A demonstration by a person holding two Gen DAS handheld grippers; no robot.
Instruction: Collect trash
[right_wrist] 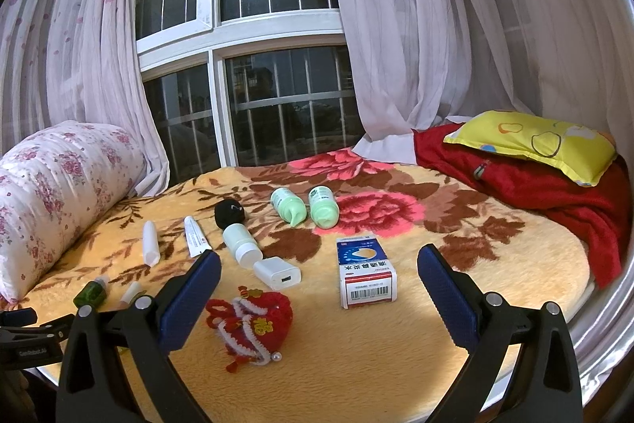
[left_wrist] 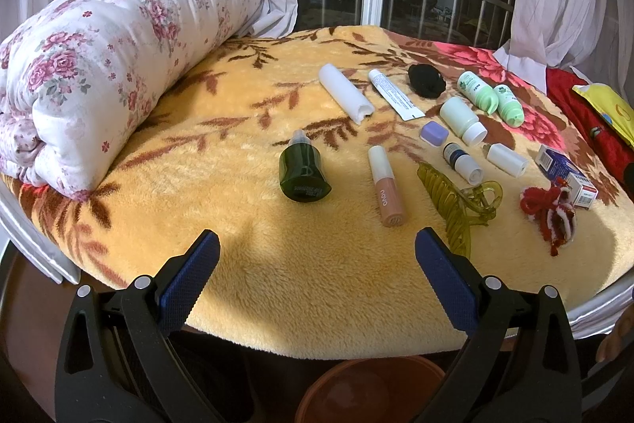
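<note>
- left gripper [left_wrist: 317, 256] hangs over the near edge of the yellow blanket [left_wrist: 277, 284], its blue pads spread wide with nothing between them.
- right gripper [right_wrist: 319, 276] is likewise spread wide and holds nothing, over the blanket's near edge further to the right.
- the landmark is the small blue and white box [right_wrist: 366, 272], lying flat on the blanket between the right gripper's fingers in the right wrist view.
- just left of the box lies a white charger plug [right_wrist: 277, 273]; nearer than that, a red knitted pouch [right_wrist: 249, 328].
- beyond the box lie two pale green bottles [right_wrist: 305, 207], side by side.
- left of the box and further back: a white bottle [right_wrist: 241, 244], a black ball [right_wrist: 230, 213], a white tube [right_wrist: 196, 236] and a white stick [right_wrist: 151, 244].
- well left of the box: a dark green bottle [left_wrist: 303, 171], a pink lip gloss [left_wrist: 386, 187] and a yellow-green hair claw [left_wrist: 455, 203], the claw nearest the left gripper's right finger.
- a brown bin [left_wrist: 372, 391] sits below the blanket's edge, under the left gripper.
- far left of the box lies a rolled flowered quilt [left_wrist: 99, 66].
</note>
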